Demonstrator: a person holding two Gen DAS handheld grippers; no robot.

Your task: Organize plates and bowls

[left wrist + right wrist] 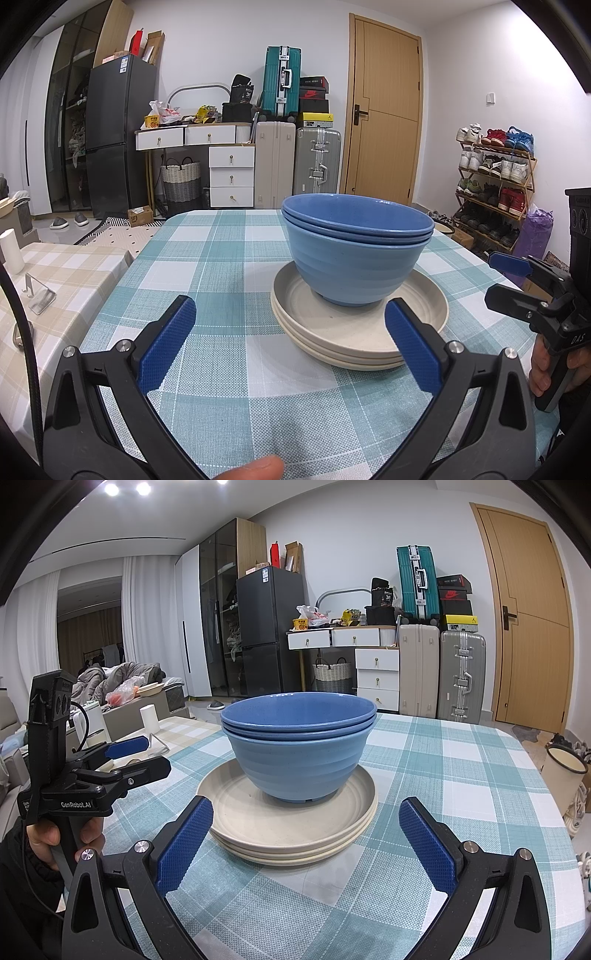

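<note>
Both my tongs, left (pixel 290 341) and right (pixel 306 843), gape empty on the tabletop (pixel 461 760), bowls (pixel 299 738) on plates (pixel 291 830) at twelve o'clock, right nearer.

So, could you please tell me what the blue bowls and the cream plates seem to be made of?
Blue bowls: probably matte plastic or wheat-straw composite, judging by fine specks and soft sheen. Cream plates: seemingly the same speckled matte material, with moulded concentric ridges; ceramic can't be excluded.
</note>
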